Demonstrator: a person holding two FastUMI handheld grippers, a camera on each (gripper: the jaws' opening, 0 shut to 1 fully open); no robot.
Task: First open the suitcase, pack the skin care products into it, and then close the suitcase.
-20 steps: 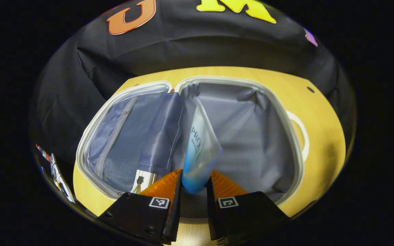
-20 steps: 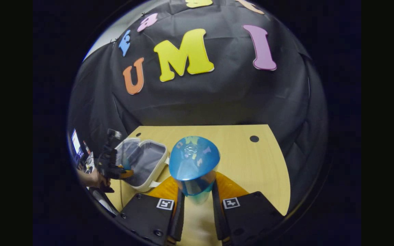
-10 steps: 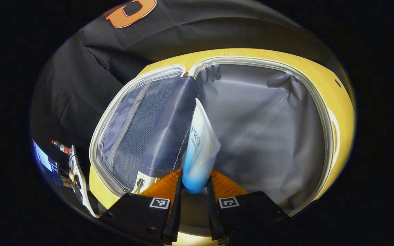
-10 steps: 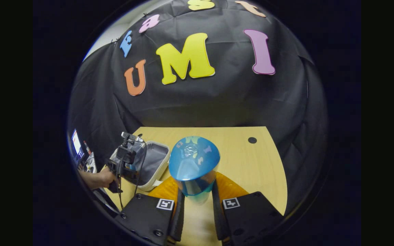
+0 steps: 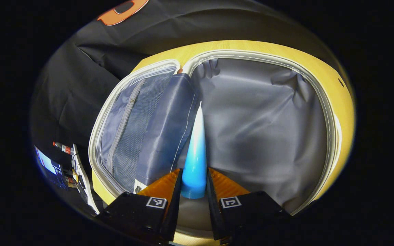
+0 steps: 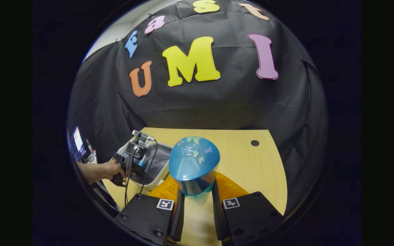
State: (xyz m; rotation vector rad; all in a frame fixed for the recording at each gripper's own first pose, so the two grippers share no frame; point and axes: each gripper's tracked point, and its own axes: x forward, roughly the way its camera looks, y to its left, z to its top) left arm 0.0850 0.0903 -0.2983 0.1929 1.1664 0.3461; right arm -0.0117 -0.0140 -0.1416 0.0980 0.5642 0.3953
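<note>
The suitcase point(image 5: 327, 112) lies open on the wooden table, its grey lining facing up and a mesh zip pocket point(image 5: 125, 133) in the lid half at left. My left gripper point(image 5: 194, 186) is shut on a blue-and-white tube point(image 5: 197, 150), held edge-on above the lined right half. In the right gripper view, my right gripper point(image 6: 197, 191) is shut on a blue-capped bottle point(image 6: 193, 160) above the table. Farther left there, a hand point(image 6: 104, 169) holds the left gripper point(image 6: 133, 159) over the suitcase point(image 6: 161, 171).
The wooden table point(image 6: 245, 164) stretches right of the suitcase, with a small dark hole point(image 6: 254, 142) near its far corner. Black cloth walls stand behind. A lit screen point(image 6: 78, 139) and small clutter point(image 5: 63, 160) sit off the table's left edge.
The left gripper has moved closer over the suitcase, and the tube has turned from flat-on to edge-on. The right gripper and its bottle have stayed nearly still.
</note>
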